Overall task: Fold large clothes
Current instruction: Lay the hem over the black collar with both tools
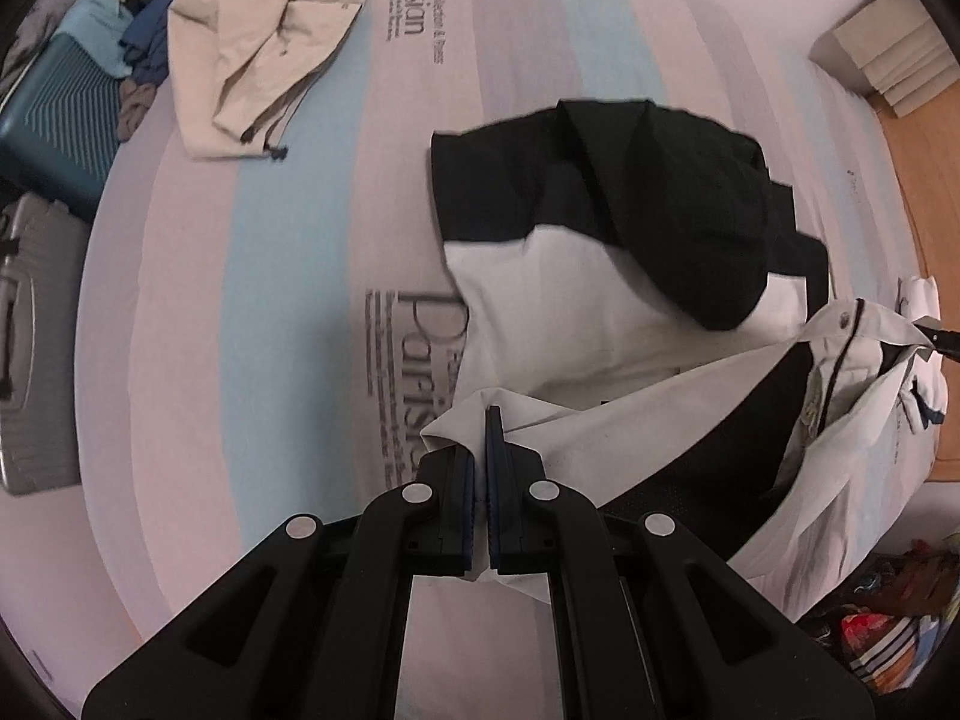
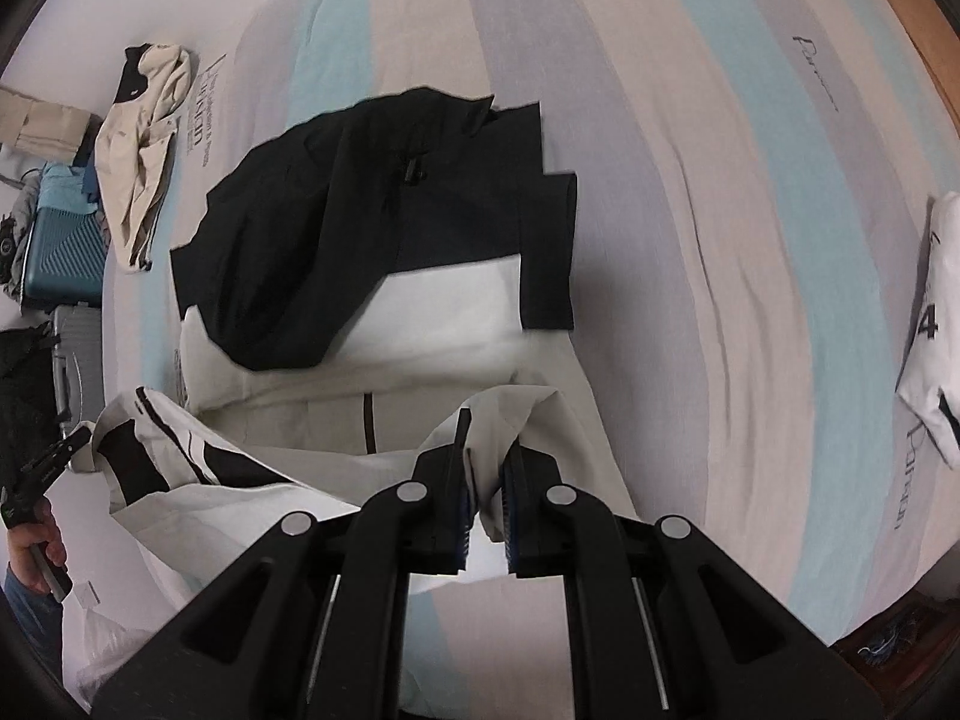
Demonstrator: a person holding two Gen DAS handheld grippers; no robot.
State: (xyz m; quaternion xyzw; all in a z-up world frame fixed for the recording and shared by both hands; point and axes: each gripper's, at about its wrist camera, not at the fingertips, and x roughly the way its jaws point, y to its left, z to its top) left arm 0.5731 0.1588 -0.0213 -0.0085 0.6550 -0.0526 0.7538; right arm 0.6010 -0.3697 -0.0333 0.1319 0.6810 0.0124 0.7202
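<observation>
A black and white jacket (image 1: 600, 276) lies on the striped bed sheet (image 1: 240, 300), its black top half far from me and the white lower half near. My left gripper (image 1: 483, 438) is shut on one white hem corner and lifts it off the bed. My right gripper (image 2: 486, 450) is shut on the other hem corner of the jacket (image 2: 432, 312). The raised hem stretches between the two grippers, showing dark lining. The left gripper also shows at the left edge of the right wrist view (image 2: 54, 462).
A beige jacket (image 1: 264, 42) lies crumpled at the far left of the bed. A teal suitcase (image 1: 54, 120) and a grey suitcase (image 1: 30, 348) stand beside the bed. A white numbered shirt (image 2: 936, 330) lies on the right. Folded cream items (image 1: 882, 54) sit far right.
</observation>
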